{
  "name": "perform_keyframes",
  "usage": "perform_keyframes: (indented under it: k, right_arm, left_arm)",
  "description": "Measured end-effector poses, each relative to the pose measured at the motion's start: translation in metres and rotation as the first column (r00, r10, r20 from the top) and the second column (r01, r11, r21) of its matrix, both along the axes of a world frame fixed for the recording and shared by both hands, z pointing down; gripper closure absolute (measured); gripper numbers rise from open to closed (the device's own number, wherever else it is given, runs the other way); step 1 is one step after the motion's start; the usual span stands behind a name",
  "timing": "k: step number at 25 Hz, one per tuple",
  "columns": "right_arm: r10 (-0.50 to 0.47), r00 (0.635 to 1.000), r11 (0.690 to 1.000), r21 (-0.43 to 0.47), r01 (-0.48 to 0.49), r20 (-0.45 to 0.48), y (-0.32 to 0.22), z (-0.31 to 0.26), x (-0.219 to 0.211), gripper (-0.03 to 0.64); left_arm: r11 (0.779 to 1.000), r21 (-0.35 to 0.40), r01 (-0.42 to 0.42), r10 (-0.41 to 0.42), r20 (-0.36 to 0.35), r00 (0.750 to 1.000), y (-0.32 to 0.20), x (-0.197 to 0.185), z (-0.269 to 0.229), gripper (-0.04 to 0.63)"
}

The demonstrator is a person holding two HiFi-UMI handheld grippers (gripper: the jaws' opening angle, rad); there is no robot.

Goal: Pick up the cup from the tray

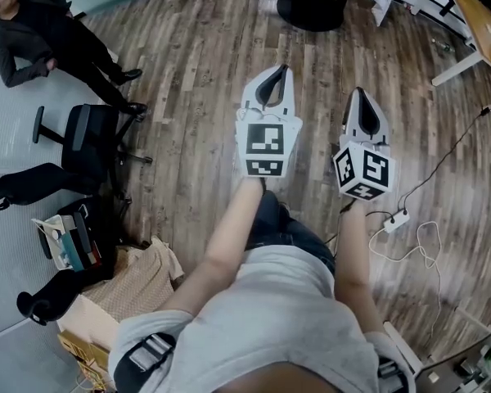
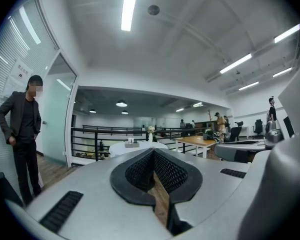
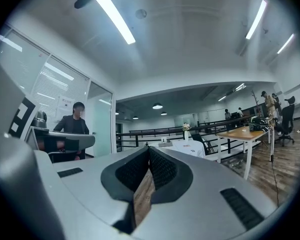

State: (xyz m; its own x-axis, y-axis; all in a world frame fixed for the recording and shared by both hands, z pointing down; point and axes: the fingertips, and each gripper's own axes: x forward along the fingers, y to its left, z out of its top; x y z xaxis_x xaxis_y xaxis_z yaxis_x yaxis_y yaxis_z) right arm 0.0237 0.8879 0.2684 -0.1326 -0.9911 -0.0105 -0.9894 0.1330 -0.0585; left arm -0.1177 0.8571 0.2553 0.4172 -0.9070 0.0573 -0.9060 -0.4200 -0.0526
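No cup or tray can be made out in any view. In the head view, my left gripper and right gripper are held side by side at arm's length above the wooden floor, pointing forward. On both, the jaws are together with nothing between them. The left gripper view looks along its shut jaws toward a far round white-clothed table. That same table lies ahead of the shut right gripper. It carries a small vase and some low items too far away to identify.
A person in dark clothes stands at the far left beside a black office chair. Boxes and bags sit at lower left. A wooden desk is at upper right. A power strip with cables lies on the floor to the right.
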Motion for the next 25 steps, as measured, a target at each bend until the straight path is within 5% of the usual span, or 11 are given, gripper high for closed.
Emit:
perform_keyframes:
  k: [12,25]
  right_arm:
    - [-0.016,1.0,1.0,-0.011,0.017,0.021,-0.056,0.012,0.004,0.609]
    - [-0.028,1.0,1.0,-0.005,0.028,0.005,-0.218,0.001,-0.016,0.607]
  left_arm:
    - [1.0,-0.007,0.023,-0.023,0.017,1.0,-0.055,-0.002,0.009,0.588]
    - [1.0,-0.003,0.012,-0.012,-0.001,1.0,-0.219,-0.012,0.003,0.588]
